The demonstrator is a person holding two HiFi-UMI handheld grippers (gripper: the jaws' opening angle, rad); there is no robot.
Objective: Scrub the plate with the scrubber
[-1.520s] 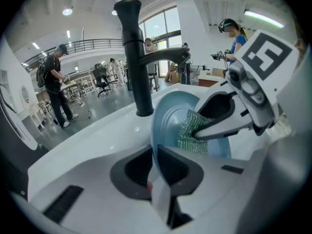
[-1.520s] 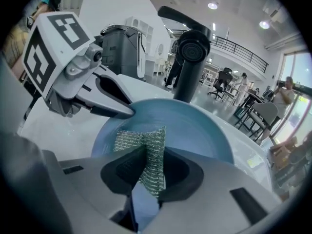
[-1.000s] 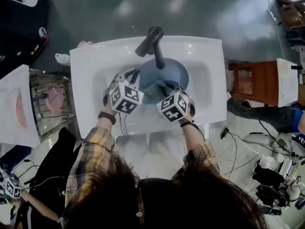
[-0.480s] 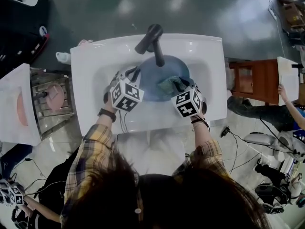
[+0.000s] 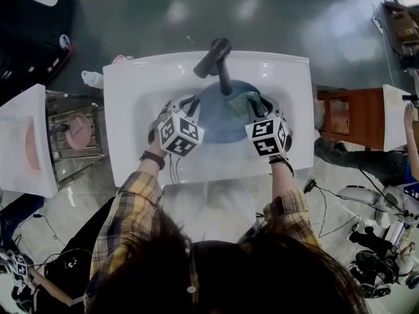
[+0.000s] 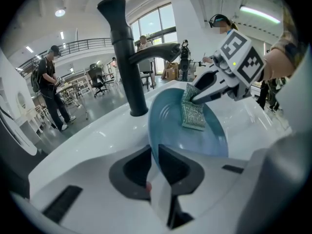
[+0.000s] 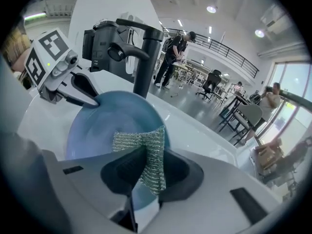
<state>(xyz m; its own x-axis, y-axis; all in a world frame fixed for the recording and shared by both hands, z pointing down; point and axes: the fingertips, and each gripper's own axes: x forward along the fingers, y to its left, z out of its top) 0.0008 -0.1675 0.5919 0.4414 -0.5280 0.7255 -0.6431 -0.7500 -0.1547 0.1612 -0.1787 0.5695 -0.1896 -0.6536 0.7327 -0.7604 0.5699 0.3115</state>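
Plate [image 5: 219, 120]: a round, plain blue dish with faint rings towards its middle, glossy and bare of pattern
Plate's place: in the bowl of the white sink [image 5: 131, 97], just in front of the black faucet [image 5: 216, 61]
Plate's tilt: held up on a slant, not flat; the left gripper view meets its near rim almost edge-on, and the hollow face turns towards the right gripper; whether the low rim rests on the sink cannot be told
Left gripper [image 6: 153, 162]: jaws pinched onto the plate's near left rim, the thin blue edge running straight in between the two dark pads
Scrubber [image 7: 146, 150]: a small oblong of silvery-green woven mesh, limp and folded
Scrubber's place: against the plate's hollow face, on its far right part near the faucet's foot in the head view [image 5: 243, 102]
Scrubber's lie: in the left gripper view [image 6: 193, 115] it hangs from the right gripper's tips, long side running down the face of the plate; in the right gripper view one flap spreads leftward over the blue while the other drops between the jaws
Right gripper [image 7: 146, 172]: jaws closed on the scrubber's fold, mesh showing above and below the pads
Hands: one behind each marker cube, plaid sleeves at the sink's near edge
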